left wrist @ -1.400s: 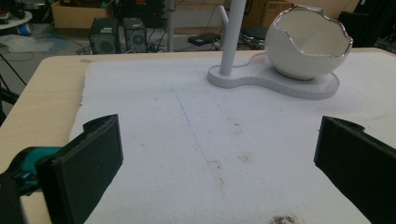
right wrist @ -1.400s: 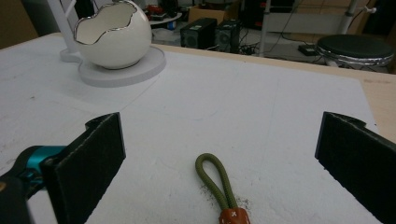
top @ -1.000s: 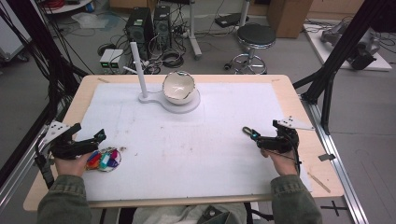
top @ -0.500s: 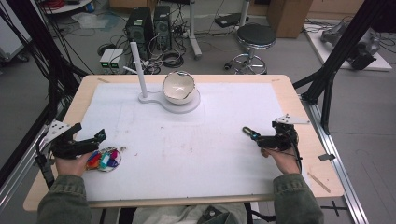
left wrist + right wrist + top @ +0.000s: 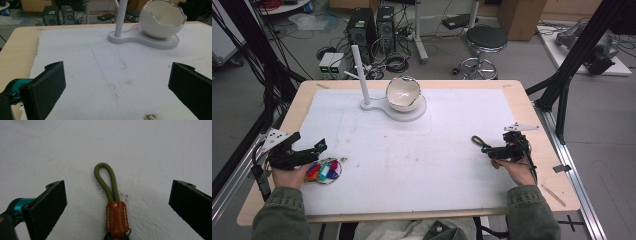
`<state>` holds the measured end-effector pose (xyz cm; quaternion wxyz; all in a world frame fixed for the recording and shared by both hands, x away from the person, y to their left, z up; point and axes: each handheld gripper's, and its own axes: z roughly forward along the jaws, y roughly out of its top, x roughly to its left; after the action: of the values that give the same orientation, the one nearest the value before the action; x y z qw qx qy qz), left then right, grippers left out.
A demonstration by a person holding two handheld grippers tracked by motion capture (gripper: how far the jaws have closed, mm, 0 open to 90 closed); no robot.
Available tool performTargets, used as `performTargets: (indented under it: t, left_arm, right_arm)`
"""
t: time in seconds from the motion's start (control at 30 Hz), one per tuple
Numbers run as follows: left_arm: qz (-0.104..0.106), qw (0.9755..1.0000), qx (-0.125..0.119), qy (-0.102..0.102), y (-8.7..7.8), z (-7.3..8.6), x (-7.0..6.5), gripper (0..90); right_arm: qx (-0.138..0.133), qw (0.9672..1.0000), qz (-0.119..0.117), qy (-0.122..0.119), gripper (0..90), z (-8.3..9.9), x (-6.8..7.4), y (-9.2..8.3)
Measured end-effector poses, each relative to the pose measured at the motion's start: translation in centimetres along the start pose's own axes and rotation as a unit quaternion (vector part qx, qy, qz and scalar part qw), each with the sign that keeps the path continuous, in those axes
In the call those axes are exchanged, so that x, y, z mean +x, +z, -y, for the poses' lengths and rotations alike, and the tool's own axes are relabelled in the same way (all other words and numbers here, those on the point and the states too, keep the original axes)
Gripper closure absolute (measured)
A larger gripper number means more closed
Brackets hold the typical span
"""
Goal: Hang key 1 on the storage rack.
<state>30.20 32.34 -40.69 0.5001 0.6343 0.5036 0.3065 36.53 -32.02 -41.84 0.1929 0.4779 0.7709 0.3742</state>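
Observation:
An olive cord loop (image 5: 106,181) with an orange leather tab (image 5: 116,219) lies flat on the white mat. The jaws of my right gripper (image 5: 117,202) stand wide apart on either side of it, not touching it. In the high view this keychain (image 5: 477,142) sits just left of my right gripper (image 5: 488,150), at the right of the table. My left gripper (image 5: 317,148) is open at the left edge, just above a bunch of colourful tags (image 5: 325,171). Nothing is between the jaws of my left gripper (image 5: 115,85).
A white egg-shaped bowl (image 5: 402,93) with a silver rim rests on a white base (image 5: 411,113) with an upright post (image 5: 359,70) at the back middle. The white mat (image 5: 412,165) covers most of the wooden table (image 5: 548,165). Black frame legs stand at both sides.
My right gripper has turned slightly over the keychain; its grey top plate shifted a little to the left. The left gripper and the keychain have stayed in place.

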Motion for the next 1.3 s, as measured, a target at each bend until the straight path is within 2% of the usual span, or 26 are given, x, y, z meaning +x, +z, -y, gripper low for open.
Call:
performTargets:
  t: [0.13,0.17,0.23,0.37,0.47,0.6,0.67,0.73,0.87,1.0,1.03,1.1,1.13,1.2,1.3]
  left_arm:
    - [-0.002,1.0,-0.001,0.002,0.0,0.0,0.0,1.7]
    - [-0.003,1.0,-0.001,0.002,0.0,0.0,0.0,1.7]
    - [-0.003,1.0,-0.001,0.003,0.0,0.0,0.0,1.7]
    - [-0.005,1.0,0.0,0.002,0.1,0.0,0.0,1.7]
    - [-0.007,1.0,0.002,0.003,0.0,0.0,-0.1,1.7]
    - [-0.009,0.9999,0.001,0.005,0.0,0.0,-0.1,1.7]
    - [-0.01,0.9999,0.001,0.005,0.0,0.0,-0.1,1.7]
    - [-0.011,0.9999,0.002,0.006,0.0,0.0,0.0,1.7]
    - [-0.013,0.9999,0.002,0.006,0.0,0.0,0.0,1.7]
    - [-0.012,0.9999,0.002,0.006,0.0,0.0,0.0,1.7]
    - [-0.012,0.9999,0.002,0.006,0.0,0.0,0.0,1.7]
    - [-0.011,0.9999,0.001,0.008,0.0,0.0,-0.1,1.7]
    - [-0.011,0.9999,0.001,0.008,0.0,0.0,-0.1,1.7]
    - [-0.01,0.9999,0.001,0.008,0.0,0.0,0.0,1.7]
    - [-0.004,1.0,0.0,0.005,0.0,0.0,0.0,1.7]
  right_arm:
    - [0.029,0.9996,-0.004,-0.001,0.8,0.0,-0.3,0.4]
    - [0.029,0.9996,-0.004,-0.001,0.8,0.0,-0.3,0.4]
    - [0.043,0.999,-0.003,-0.012,0.8,-0.1,-0.5,0.4]
    - [0.059,0.9983,0.006,-0.003,0.8,-0.2,-1.1,0.1]
    - [0.069,0.9975,0.002,0.014,0.9,-0.1,-1.5,0.2]
    - [0.089,0.9959,0.014,0.008,5.2,-0.4,-1.6,0.2]
    - [0.094,0.9955,0.008,0.004,9.6,-0.6,-1.6,0.1]
    - [0.102,0.9948,-0.005,0.003,20.3,-0.8,-1.7,0.1]
    - [0.129,0.9915,-0.012,0.01,32.0,-1.0,-1.9,0.5]
    - [0.132,0.9908,-0.026,0.005,36.6,-1.1,-1.9,0.5]
    - [0.137,0.9902,-0.027,-0.003,40.3,-1.1,-1.7,0.6]
    - [0.142,0.9894,-0.029,-0.004,42.3,-1.1,-1.6,0.7]
    - [0.152,0.988,-0.025,-0.008,48.7,-1.0,-1.5,1.0]
    - [0.158,0.9872,-0.023,-0.009,51.7,-1.0,-1.4,1.1]
    - [0.162,0.9863,-0.02,-0.02,66.0,-1.0,-1.1,1.4]
